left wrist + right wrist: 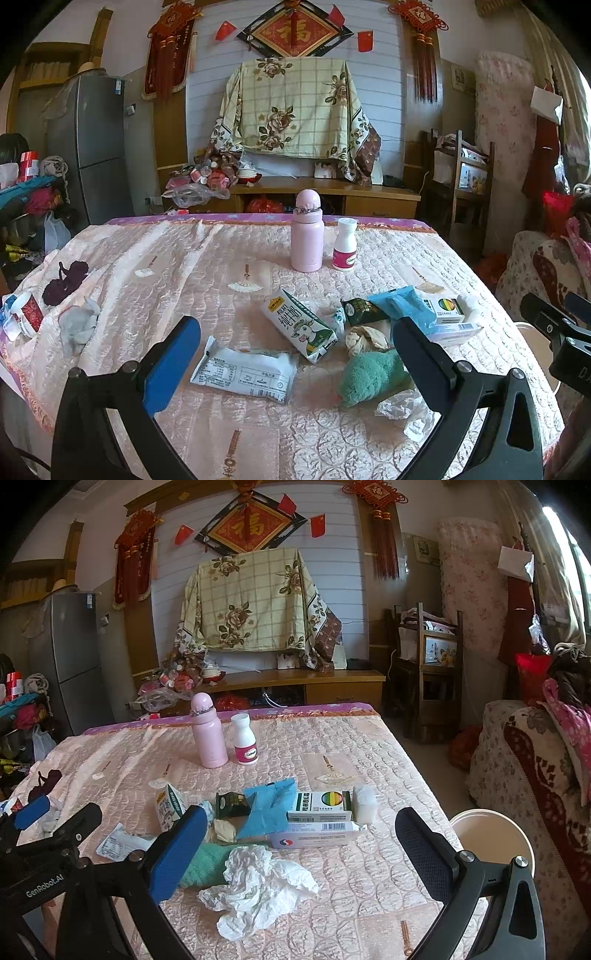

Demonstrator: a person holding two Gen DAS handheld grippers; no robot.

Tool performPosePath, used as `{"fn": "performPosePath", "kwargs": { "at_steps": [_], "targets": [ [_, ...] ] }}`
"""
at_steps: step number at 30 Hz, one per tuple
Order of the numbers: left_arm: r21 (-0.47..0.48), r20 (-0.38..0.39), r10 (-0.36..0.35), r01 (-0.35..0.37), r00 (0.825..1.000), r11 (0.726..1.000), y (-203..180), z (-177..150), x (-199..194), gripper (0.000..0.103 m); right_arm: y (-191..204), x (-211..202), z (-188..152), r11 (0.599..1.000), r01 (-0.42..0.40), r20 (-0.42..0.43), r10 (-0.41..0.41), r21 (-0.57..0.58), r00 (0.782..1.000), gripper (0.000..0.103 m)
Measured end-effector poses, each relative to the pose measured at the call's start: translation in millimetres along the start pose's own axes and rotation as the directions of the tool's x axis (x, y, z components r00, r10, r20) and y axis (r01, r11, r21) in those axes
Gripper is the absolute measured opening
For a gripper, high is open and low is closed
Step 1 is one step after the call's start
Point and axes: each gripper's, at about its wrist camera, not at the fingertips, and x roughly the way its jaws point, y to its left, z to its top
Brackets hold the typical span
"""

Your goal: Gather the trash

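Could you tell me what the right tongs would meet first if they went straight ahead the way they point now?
Most likely the crumpled white tissue, lying on the tablecloth between the open right tongs; beyond it are the medicine boxes. Depth is uncertain in the fisheye view.

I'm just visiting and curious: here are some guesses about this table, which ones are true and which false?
1. The pink bottle stands upright next to a white pill bottle. True.
2. The milk carton stands upright. False: it lies on its side.
3. Both grippers are open and hold nothing. True: the left gripper and right gripper are both spread wide.
4. The crumpled tissue is already in the bucket. False: it lies on the table; the bucket stands beside the table.
5. The green cloth hangs off the table edge. False: it lies on the tabletop.
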Motion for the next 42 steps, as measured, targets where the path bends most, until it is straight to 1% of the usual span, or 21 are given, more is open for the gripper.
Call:
{"fn": "performPosePath", "kwargs": {
  "at_steps": [23, 42],
  "targets": [
    [0.007, -0.006, 0.004, -0.004, 1.000, 1.000, -0.6, -4.3, 3.7, 0.103, -4.2, 4.6, -5.5, 1.000, -0.005, -0.023, 0.006, 0.009, 1.000, 0.103],
    [0.007, 0.004, 0.006, -0.006, 1.000, 1.000, -1.0, -3.2, 1.8, 0.103, -4.9, 5.8, -6.6, 1.000, -0.015, -0.025, 0.015, 0.018, 1.000, 0.103]
  ]
}}
